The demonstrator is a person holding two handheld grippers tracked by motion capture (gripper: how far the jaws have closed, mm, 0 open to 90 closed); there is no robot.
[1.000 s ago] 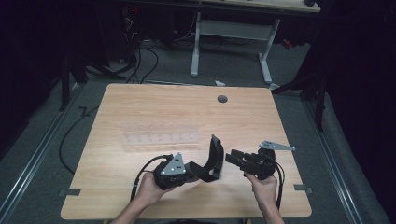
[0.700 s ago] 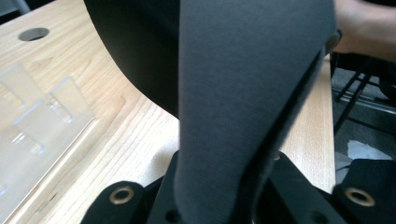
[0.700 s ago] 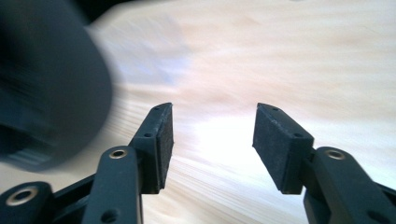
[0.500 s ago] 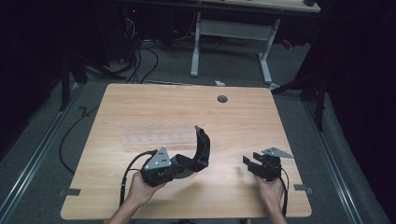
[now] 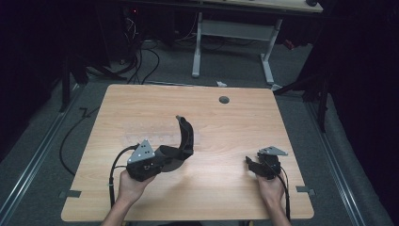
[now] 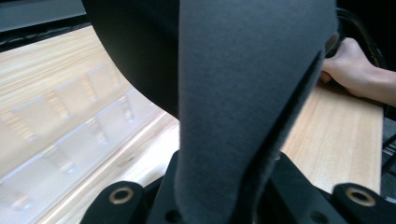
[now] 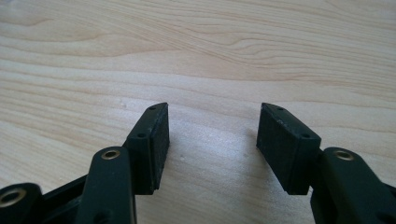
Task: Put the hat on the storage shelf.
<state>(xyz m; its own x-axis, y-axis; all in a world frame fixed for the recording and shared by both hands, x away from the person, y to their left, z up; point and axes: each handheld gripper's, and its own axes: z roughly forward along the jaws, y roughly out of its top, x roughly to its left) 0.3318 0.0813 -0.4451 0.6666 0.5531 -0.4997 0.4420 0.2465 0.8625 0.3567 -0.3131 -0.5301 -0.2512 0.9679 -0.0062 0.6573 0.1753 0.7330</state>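
A dark grey fabric piece [image 5: 185, 136], curved and standing up, is pinched at its lower end by my left gripper [image 5: 171, 157] near the front left of the wooden table [image 5: 226, 127]. In the left gripper view the fabric [image 6: 243, 93] rises from between the jaws and covers most of the picture. My right gripper [image 5: 251, 165] rests low over the front right of the table. Its pads [image 7: 289, 149] stand apart above bare wood with nothing between them, and its jaws have just been opening.
A clear plastic compartment tray [image 5: 155, 139] lies flat on the table just behind the left gripper, also close by as the tray [image 6: 60, 140] in the left gripper view. A round cable hole [image 5: 224, 100] sits near the far edge. Cables lie on the floor at the left.
The left gripper carried the fabric piece leftward and slightly up. The right gripper drew away from it to the right, sank toward the table, and its jaws widened.
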